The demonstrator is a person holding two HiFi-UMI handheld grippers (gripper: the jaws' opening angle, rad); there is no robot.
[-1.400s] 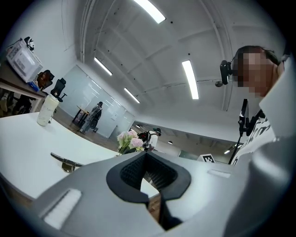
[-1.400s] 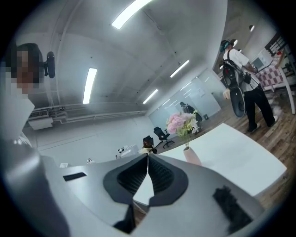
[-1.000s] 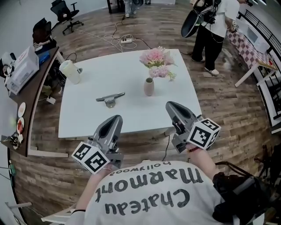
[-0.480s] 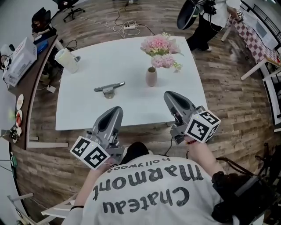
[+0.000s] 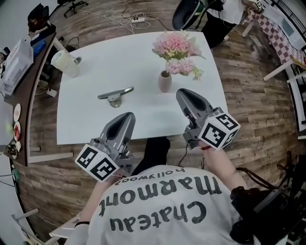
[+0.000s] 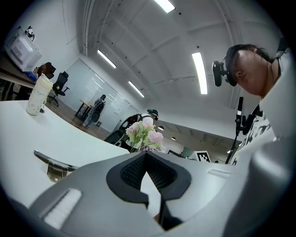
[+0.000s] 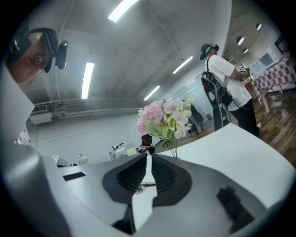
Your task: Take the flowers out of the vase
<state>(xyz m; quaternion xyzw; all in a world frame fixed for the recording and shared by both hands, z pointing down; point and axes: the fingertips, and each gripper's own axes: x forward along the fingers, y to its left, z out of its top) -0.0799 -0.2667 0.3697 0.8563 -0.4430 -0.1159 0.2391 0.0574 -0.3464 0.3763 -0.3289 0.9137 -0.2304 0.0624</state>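
A small beige vase [image 5: 165, 82] stands on the white table [image 5: 95, 72], toward its far right. It holds pink flowers [image 5: 176, 47] with green leaves. The flowers [image 6: 144, 133] rise above the jaws in the left gripper view. In the right gripper view the flowers [image 7: 164, 118] stand straight ahead and the jaws hide the vase. My left gripper [image 5: 127, 117] hangs shut and empty over the table's near edge. My right gripper [image 5: 182, 94] is shut and empty, a short way in front of the vase and slightly to its right. The jaws meet at the tips in both gripper views [image 6: 146, 153] [image 7: 149, 156].
A grey metal handle-like piece [image 5: 114, 95] lies mid-table, left of the vase. A white roll [image 5: 64, 63] stands at the table's far left corner. A person [image 5: 215, 12] stands beyond the far right corner. A cluttered desk [image 5: 21, 67] runs along the left, and cables [image 5: 129, 19] lie on the floor.
Both grippers have come forward over the table's near edge and a little lower. The right one has closed in on the vase. Both stay shut.
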